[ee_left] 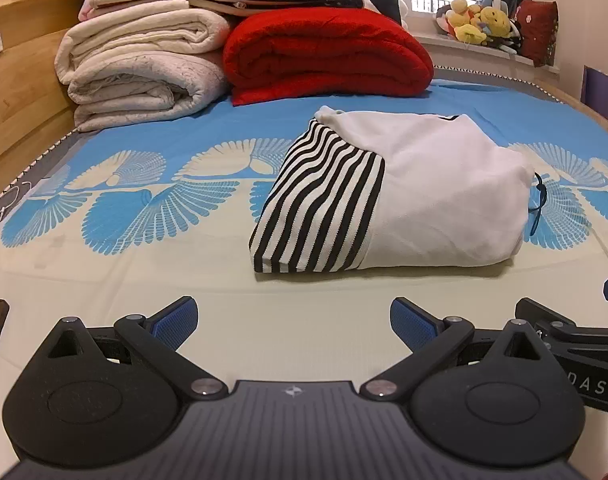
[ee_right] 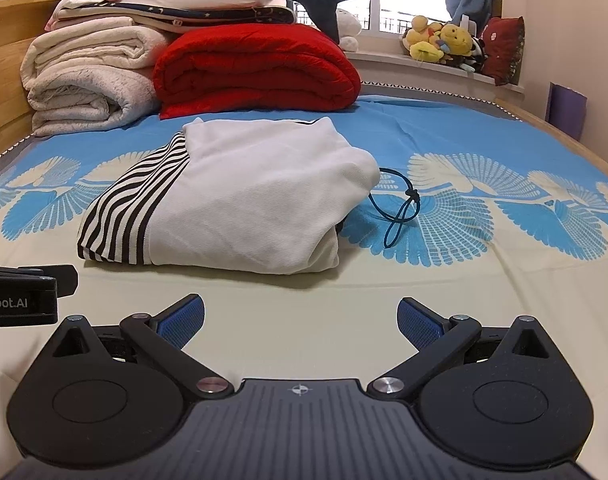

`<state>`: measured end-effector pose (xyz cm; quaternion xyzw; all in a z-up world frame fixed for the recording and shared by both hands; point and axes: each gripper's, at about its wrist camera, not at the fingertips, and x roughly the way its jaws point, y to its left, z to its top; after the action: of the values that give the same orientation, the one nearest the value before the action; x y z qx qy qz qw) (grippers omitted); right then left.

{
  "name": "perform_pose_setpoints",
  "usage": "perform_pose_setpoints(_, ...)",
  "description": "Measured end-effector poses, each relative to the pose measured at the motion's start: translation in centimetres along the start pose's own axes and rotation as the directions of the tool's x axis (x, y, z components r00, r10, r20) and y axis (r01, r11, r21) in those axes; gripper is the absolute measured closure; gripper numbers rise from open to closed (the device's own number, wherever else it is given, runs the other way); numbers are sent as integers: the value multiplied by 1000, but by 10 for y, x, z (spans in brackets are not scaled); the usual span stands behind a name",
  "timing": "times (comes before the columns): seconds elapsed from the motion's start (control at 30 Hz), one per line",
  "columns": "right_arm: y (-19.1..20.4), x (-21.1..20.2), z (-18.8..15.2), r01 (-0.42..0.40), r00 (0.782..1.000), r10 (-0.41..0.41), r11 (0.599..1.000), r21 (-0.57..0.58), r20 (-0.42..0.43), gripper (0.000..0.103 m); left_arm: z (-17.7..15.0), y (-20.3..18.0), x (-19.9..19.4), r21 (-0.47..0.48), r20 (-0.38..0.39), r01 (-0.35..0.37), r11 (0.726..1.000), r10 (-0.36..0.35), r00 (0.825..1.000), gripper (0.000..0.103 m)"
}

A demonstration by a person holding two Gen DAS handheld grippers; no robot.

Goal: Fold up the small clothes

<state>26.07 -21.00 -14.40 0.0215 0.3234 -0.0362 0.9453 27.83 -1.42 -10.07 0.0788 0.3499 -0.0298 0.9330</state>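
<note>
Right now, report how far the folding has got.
Done, by the look of it: the white and striped garment lies as a compact folded bundle on the bedsheet. In hand: nothing; the left tongs and right tongs are both open and short of it. Possibly left: the dark drawstring trails loose from the bundle's side. No other unfolded small clothes show.

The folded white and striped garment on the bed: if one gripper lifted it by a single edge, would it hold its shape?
Probably not. The garment looks like soft knit stacked in loose layers, so it would likely sag and unfold. The thin drawstring trailing from its side would dangle. Being cloth, it should be light and unlikely to slide on the bedsheet.
</note>
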Motion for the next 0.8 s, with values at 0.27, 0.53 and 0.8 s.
perform_pose_setpoints(0.27, 1, 0, 0, -2, 1000, 2, 1000, -3, -1, 1, 0, -1, 0, 0, -2, -2, 1000, 2, 1000, 1)
perform_pose_setpoints(0.53, 1, 0, -1, -3, 1000, 3, 1000, -2, -2, 1, -1, -2, 1, 0, -4, -8, 1000, 8, 1000, 1)
perform_pose_setpoints(0.8, 3, 0, -1, -2, 1000, 2, 1000, -1, -2, 1, -1, -2, 1, 2, -5, -6, 1000, 6, 1000, 1)
